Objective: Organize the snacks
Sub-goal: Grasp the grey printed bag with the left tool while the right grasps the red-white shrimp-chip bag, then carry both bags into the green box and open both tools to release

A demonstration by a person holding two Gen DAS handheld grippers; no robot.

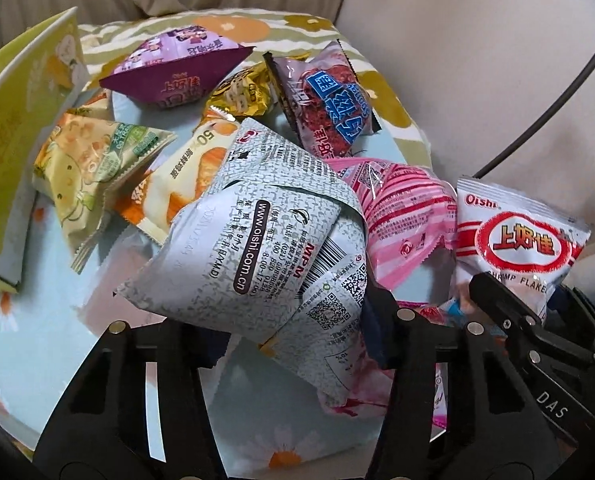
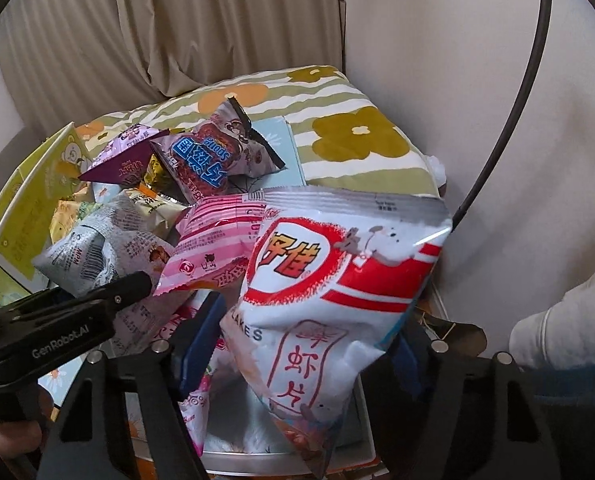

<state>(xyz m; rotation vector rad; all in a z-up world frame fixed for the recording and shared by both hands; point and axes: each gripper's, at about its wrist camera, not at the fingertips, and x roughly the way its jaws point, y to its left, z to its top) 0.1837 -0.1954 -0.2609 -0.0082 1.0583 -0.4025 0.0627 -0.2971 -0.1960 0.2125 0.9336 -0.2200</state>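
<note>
Two hand-held grippers, left [image 1: 297, 344] clamping one grey packet [image 1: 253, 240], right [image 2: 297, 356] clamping one shrimp-flakes bag [image 2: 337, 280].

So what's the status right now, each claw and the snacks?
Left gripper shut on grey Oishi bag. Right gripper shut on shrimp flakes bag. Pink packet wedged between them.

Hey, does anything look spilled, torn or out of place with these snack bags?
Nothing looks spilled or torn. The bags lie in a loose jumble. The grey Oishi bag is crumpled and folded over in the left hand-held gripper. The white shrimp flakes bag hangs tilted in the right hand-held gripper.
</note>
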